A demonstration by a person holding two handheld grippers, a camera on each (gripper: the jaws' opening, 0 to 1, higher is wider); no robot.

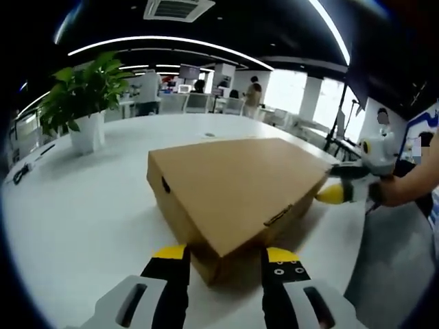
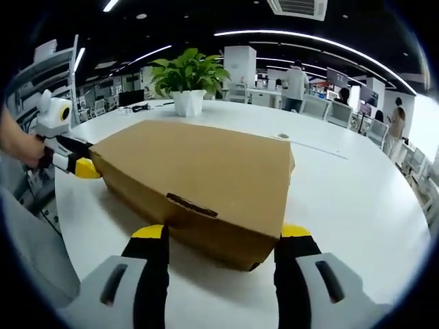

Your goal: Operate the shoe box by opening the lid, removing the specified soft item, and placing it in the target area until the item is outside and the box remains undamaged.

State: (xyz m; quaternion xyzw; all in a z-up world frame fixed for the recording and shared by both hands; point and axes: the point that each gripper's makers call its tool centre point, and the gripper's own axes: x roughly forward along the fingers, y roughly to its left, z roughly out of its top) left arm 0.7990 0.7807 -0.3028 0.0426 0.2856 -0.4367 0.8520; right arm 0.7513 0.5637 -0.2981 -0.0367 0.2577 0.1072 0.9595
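A brown cardboard shoe box [image 1: 233, 185] lies flat on the white table [image 1: 82, 212] with its lid shut, so whatever is inside is hidden. My left gripper [image 1: 226, 255] is open, its yellow-tipped jaws straddling the box's near corner. From the right, my right gripper [image 1: 337, 194] reaches in and its yellow tip touches the box's far corner. In the right gripper view the box [image 2: 206, 171] fills the middle, and my right gripper [image 2: 223, 233] is open on either side of the near end. There the left gripper [image 2: 81, 167] meets the box's left corner.
A potted green plant [image 1: 79, 103] [image 2: 185, 82] in a white pot stands on the table beyond the box. Chairs, desks and several people are in the office behind. The table's edge curves close by at the right of the left gripper view.
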